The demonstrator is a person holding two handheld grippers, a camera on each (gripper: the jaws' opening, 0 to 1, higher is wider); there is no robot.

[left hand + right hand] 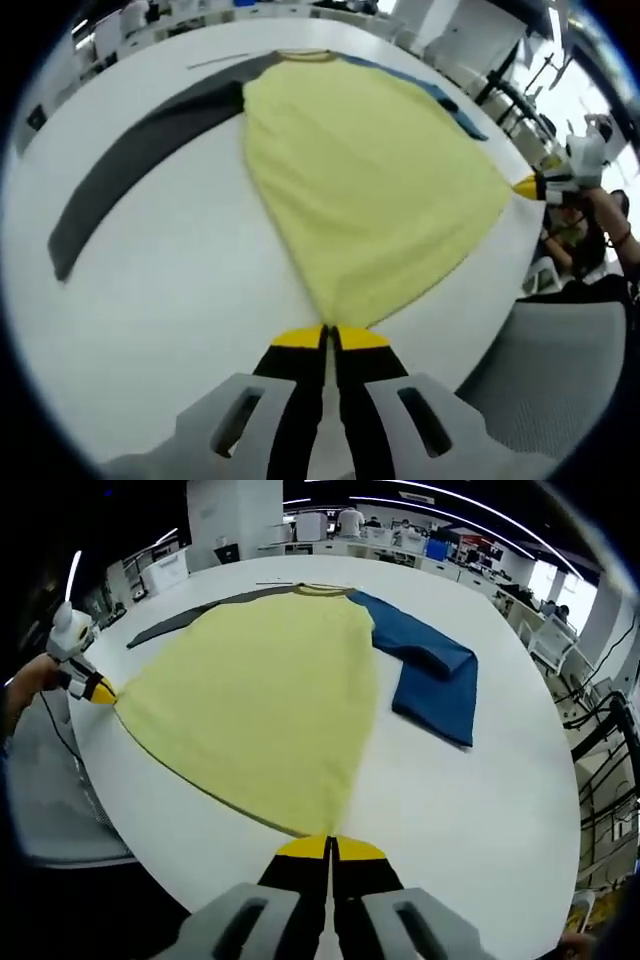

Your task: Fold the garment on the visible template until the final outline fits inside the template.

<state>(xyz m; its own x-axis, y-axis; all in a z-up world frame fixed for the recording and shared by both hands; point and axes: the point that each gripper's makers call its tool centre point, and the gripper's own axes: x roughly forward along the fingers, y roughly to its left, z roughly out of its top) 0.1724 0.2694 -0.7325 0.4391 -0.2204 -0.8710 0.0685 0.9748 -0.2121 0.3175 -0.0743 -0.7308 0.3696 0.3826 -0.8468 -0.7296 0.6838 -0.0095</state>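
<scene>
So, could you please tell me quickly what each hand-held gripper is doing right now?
Left hand-held gripper: closed on the yellow garment's hem corner.
Right hand-held gripper: closed on the other hem corner.

Left gripper view: low and close at one hem corner of the garment (370, 190), looking along the left tool (328, 338) across the desk (170, 300). Right gripper view: likewise from the opposite hem corner. Both share the garment and each other's tool.
</scene>
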